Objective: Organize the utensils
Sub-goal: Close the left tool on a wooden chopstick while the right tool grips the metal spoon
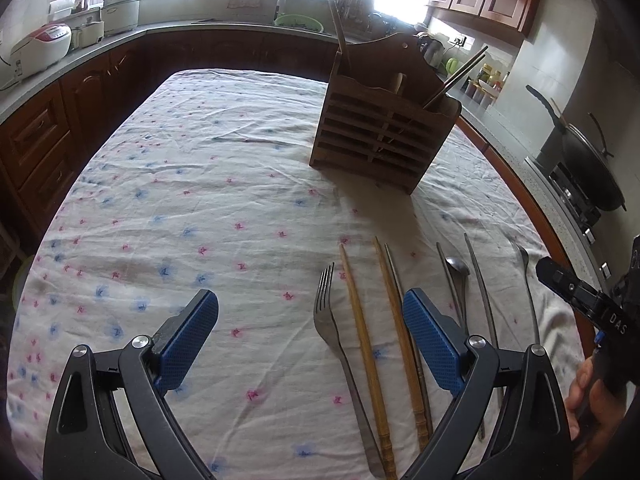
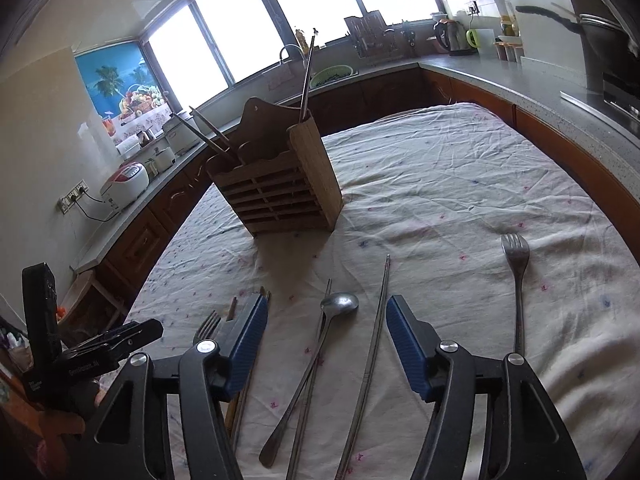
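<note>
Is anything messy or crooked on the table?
A little. The spoon lies slanted across a metal chopstick instead of beside it, and the flowered cloth is wrinkled. The wooden holder stands upright; nothing spilled or broken.

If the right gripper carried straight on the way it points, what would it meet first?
Probably the spoon and the metal chopstick between its open fingers, lying on the cloth; depth is unclear.

Forks (image 1: 330,320), wooden chopsticks (image 1: 362,340), spoon (image 2: 316,344) flat on cloth, slatted wooden holder (image 1: 380,128) upright
</note>
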Motion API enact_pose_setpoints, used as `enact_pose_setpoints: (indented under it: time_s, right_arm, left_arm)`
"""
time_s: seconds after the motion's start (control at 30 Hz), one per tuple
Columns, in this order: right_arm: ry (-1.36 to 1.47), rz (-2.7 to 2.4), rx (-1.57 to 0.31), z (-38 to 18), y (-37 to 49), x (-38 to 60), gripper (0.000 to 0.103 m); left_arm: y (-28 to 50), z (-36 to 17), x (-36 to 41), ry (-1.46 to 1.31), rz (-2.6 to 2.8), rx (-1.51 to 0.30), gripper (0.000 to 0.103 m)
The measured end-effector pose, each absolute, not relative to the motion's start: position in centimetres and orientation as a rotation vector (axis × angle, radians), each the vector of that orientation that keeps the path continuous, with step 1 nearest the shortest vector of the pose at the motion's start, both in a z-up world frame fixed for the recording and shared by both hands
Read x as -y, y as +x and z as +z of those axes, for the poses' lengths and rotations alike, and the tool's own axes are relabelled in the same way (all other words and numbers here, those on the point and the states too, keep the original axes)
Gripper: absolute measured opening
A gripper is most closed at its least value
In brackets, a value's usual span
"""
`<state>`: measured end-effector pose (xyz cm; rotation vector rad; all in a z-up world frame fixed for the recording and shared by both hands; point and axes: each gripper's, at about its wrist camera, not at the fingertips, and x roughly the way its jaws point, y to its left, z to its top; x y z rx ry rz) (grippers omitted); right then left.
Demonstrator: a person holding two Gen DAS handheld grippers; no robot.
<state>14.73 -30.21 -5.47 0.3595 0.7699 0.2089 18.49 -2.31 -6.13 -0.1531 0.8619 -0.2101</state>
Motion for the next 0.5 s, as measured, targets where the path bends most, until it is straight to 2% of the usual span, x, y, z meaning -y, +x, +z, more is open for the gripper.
enact_pose_setpoints:
  time_s: [0.1,0.17,0.4,0.5]
  right_arm:
    - [0.36,0.221,-0.806,-6.3,15.5,29.7,0.051]
    - [0.363,0.228,-0.829,-6.7,16.0,29.5,0.049]
    - [0.342,0.245,-0.918,-8.2,18.1,28.3,0.026]
    - [0.336,0.247,-0.974,-9.4,18.9,27.8,0.023]
  left_arm:
    - [19.2,-6.5,2.9,-0.131,-0.215,-0.881,0.095]
    - [19.7,-6.8,3.4,-0.104,-0.215,-0.889,0.093]
    - [21.6,-8.2,4.6,-0.062,-0.245,-0.952,0.073]
    - [22.1,-8.9,4.9,-0.048,-0.256,-0.981,0.068]
